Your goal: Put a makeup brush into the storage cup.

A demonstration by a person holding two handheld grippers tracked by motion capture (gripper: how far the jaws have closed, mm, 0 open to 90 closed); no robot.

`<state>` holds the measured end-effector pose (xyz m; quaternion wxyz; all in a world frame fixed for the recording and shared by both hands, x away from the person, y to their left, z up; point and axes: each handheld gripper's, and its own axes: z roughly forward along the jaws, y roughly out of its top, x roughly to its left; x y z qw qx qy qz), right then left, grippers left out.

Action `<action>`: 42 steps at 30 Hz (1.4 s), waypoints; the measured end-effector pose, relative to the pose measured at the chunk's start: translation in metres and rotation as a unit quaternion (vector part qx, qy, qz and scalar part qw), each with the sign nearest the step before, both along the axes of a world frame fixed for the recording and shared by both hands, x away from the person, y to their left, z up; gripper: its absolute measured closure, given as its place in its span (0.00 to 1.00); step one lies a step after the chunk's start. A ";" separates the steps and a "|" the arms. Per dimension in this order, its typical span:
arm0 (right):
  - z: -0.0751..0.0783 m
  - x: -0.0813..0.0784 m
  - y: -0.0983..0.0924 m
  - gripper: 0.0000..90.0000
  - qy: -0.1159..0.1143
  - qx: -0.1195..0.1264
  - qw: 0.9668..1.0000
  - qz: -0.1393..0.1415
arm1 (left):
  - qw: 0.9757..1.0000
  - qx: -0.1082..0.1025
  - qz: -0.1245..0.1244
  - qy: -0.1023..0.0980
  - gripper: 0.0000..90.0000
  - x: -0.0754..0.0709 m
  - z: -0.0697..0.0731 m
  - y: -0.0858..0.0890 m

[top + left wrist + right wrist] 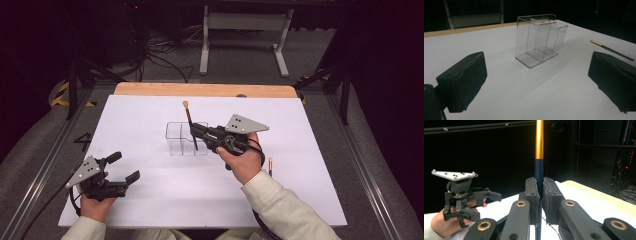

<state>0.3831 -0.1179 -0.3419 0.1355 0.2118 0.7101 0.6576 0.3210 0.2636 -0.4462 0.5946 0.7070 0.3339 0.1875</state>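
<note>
My right gripper (193, 131) is shut on a slim brush (189, 122) with a dark handle, a gold ferrule and a tan tip. The brush stands nearly upright, and its lower end reaches down into a clear plastic organizer (176, 141) with several compartments at the table's middle. In the right gripper view the jaws (540, 192) pinch the dark handle, with the gold ferrule (539, 142) rising above them. My left gripper (123, 167) rests open near the front left of the white sheet, holding nothing. Its wide-spread pads (469, 72) face the organizer (539, 37).
A second brush (270, 165) lies flat on the white sheet (310, 150) to the right of my right hand; this brush (610, 49) also lies beyond the left gripper's right pad. A wooden strip (205, 90) borders the far edge. Metal rails flank the table.
</note>
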 end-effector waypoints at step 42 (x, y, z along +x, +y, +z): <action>-0.007 0.046 0.009 0.93 -0.025 -0.002 0.998 -0.062 | 1.000 0.002 -0.003 0.001 0.03 0.000 0.000 0.000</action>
